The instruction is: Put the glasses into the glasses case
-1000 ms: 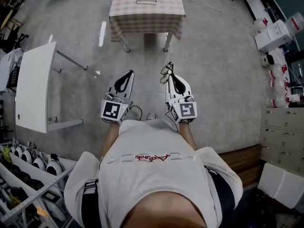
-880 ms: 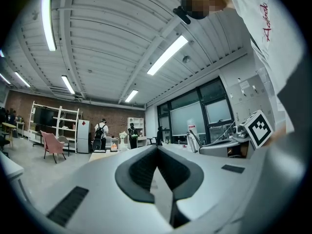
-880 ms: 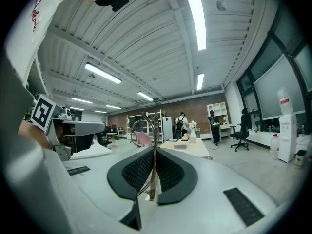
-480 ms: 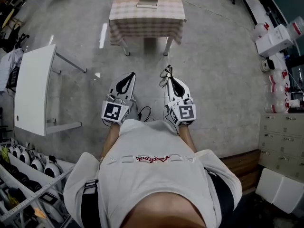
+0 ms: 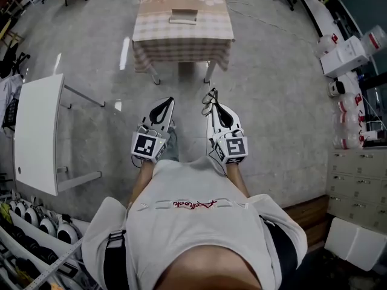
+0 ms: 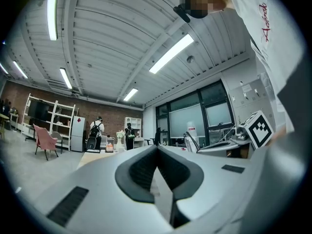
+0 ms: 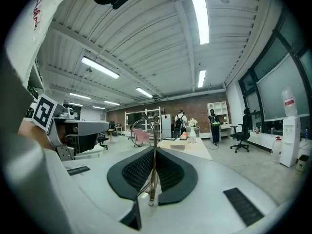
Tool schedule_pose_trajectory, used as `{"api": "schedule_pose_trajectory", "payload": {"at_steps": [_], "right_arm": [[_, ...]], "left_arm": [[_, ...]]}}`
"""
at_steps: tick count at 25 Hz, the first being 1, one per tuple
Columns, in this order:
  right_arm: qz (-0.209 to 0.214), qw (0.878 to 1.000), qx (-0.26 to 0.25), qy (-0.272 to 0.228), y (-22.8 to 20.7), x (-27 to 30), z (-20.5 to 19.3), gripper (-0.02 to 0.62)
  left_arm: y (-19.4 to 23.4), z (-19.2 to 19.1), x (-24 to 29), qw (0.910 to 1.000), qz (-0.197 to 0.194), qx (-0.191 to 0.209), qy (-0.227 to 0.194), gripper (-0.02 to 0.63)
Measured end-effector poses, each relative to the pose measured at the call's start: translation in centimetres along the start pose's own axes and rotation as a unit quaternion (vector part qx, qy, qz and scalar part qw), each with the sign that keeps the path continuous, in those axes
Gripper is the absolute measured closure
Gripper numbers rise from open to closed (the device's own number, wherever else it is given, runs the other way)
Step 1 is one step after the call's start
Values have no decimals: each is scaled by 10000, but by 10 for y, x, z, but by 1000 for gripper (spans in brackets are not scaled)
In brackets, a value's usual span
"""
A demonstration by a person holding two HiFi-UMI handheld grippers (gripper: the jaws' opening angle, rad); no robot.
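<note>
Right jaws: the right gripper [image 7: 155, 147] has its jaws pressed together on the glasses [image 7: 153, 175], pinching a thin gold temple that runs up between the black pads. A lens rim curls out past the tips toward 11 o'clock.
Left jaws: the left gripper [image 6: 157, 150] has its jaws closed tip to tip with nothing between them.
Task's thing: the glasses are off any surface, carried in the right jaws. A flat pale object [image 5: 183, 17] lies on the checked-cloth table [image 5: 157, 32] at 12 o'clock, well apart from both grippers (probably the glasses case, too small to be sure).
Step in hand: judged to be carrying the glasses to that table, with placing not yet begun.
Doing it well: the grip is on a slim wire, so the frame could swing or slip. A steady, level carry with no squeeze change should suit it. The empty left gripper looks free to steady or open the case.
Hand pose: both grippers point level toward 12 o'clock, side by side, the left at 9 o'clock of the right, marker cubes at the rear.
Arms: the forearms are tucked close ahead of the torso.
Surroundings: a white table [image 5: 36, 132] stands at 9 o'clock.
</note>
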State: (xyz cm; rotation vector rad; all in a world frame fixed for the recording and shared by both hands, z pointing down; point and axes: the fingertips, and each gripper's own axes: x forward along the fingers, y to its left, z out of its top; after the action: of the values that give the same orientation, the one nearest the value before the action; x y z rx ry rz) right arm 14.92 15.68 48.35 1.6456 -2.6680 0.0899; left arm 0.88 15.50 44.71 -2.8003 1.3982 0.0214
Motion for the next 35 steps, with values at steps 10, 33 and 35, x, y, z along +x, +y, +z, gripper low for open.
{"api": "schedule_pose_trajectory", "payload": {"at_steps": [10,33,35], "right_arm": [[-36,9997,-162,200,-27,123,14,591],[-443,9983,-241,292,-49,316,38,591],[-471,9982,-217,317,-49,318,35,591]], "left_arm": [[99,1,78,9999,-32,-154,-25,580],[269,9,193,9985,-490,-228,-58,580],[269,3,196,9982,-542,-258,-10,580]]}}
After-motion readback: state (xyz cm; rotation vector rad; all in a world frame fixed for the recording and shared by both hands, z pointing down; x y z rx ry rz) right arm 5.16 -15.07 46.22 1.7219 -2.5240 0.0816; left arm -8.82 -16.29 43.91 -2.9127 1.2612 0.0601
